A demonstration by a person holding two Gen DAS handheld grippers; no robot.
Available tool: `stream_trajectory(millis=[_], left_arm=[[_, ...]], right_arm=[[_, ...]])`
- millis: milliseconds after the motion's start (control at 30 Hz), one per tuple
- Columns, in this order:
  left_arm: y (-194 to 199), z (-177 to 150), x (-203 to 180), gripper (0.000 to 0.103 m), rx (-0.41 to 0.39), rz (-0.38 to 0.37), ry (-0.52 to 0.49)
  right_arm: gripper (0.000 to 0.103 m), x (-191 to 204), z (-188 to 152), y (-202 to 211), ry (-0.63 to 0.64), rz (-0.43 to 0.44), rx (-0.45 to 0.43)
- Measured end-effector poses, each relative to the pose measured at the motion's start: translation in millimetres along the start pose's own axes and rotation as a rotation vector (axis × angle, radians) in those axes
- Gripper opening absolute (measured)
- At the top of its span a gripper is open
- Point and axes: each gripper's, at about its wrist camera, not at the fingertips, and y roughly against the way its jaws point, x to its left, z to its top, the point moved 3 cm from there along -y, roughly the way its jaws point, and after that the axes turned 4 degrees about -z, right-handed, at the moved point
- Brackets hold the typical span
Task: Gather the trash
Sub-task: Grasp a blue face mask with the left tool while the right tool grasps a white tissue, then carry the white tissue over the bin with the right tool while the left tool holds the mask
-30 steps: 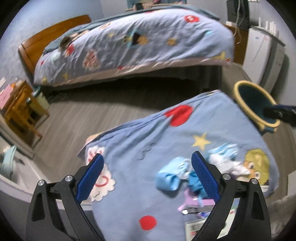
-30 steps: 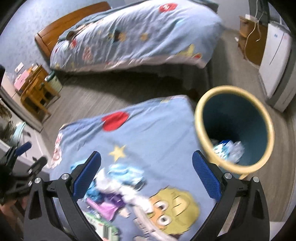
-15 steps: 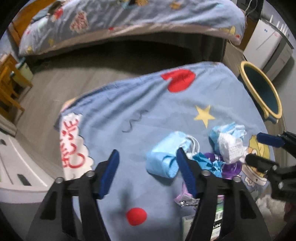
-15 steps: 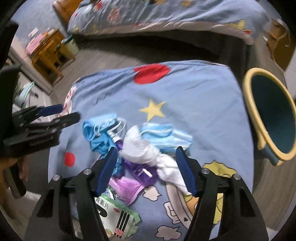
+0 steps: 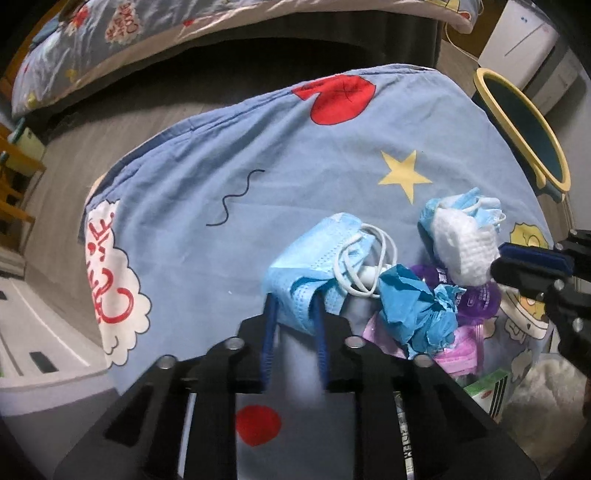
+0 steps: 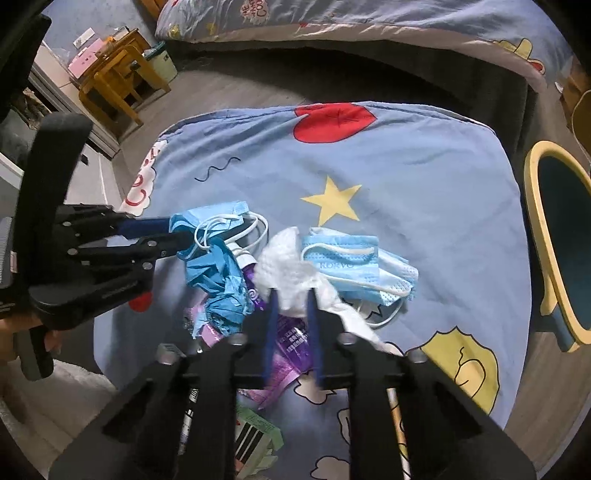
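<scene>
A pile of trash lies on a blue cartoon cloth [image 5: 258, 177]. My left gripper [image 5: 293, 301] is shut on a crumpled blue face mask [image 5: 317, 254] with white ear loops, also seen in the right wrist view [image 6: 214, 221]. My right gripper [image 6: 291, 299] is shut on a white crumpled tissue [image 6: 286, 267], which shows in the left wrist view [image 5: 461, 240]. Beside them lie crumpled blue paper [image 5: 413, 306], purple wrappers [image 6: 291, 343] and a flat blue mask [image 6: 354, 266]. The yellow-rimmed teal bin [image 6: 554, 236] stands right of the cloth.
A green packet [image 6: 255, 439] lies at the near edge of the cloth [image 6: 424, 177]. A bed with a patterned quilt [image 5: 147, 33] stands beyond a strip of grey floor. A wooden stool [image 6: 118, 81] is at far left, a white appliance [image 5: 517, 40] at far right.
Both grippers dropped down to the pile and closed: the left onto the crumpled blue mask, the right onto the white tissue. A second ago both were open and higher up.
</scene>
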Motion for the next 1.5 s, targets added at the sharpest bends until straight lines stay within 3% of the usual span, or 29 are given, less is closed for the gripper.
stream_trajectory(millis=[133, 400, 467, 500, 533, 700, 733, 867, 1133, 1500], left_arm=[[3, 2, -2, 0.012, -0.014, 0.01, -0.006], [34, 10, 14, 0.009, -0.139, 0.025, 0.062], [40, 15, 16, 0.009, -0.163, 0.033, 0.074], [43, 18, 15, 0.009, -0.175, 0.036, 0.078], [45, 21, 15, 0.009, -0.186, 0.041, 0.08], [48, 24, 15, 0.009, -0.198, 0.048, 0.065], [48, 24, 15, 0.009, -0.199, 0.045, 0.065], [52, 25, 12, 0.009, -0.213, 0.037, 0.061], [65, 29, 7, 0.009, -0.261, 0.041, 0.053], [108, 42, -18, 0.009, -0.402, 0.009, 0.018]], right_arm=[[0.003, 0, 2, 7, -0.002, 0.009, -0.02], [0.004, -6, 6, 19, -0.052, 0.019, -0.063], [0.019, -5, 4, 11, -0.052, 0.009, -0.035], [0.038, -3, 3, 8, -0.043, 0.0, -0.029], [0.046, 0, 2, 4, -0.029, -0.013, -0.022], [0.045, 6, 1, -17, 0.024, -0.052, 0.027], [0.03, 6, 0, -20, 0.032, -0.054, 0.034], [0.017, 0, 4, -11, -0.005, -0.024, 0.022], [0.016, -12, 23, 51, -0.087, 0.06, -0.122], [0.016, -70, 50, 113, -0.209, 0.028, -0.288]])
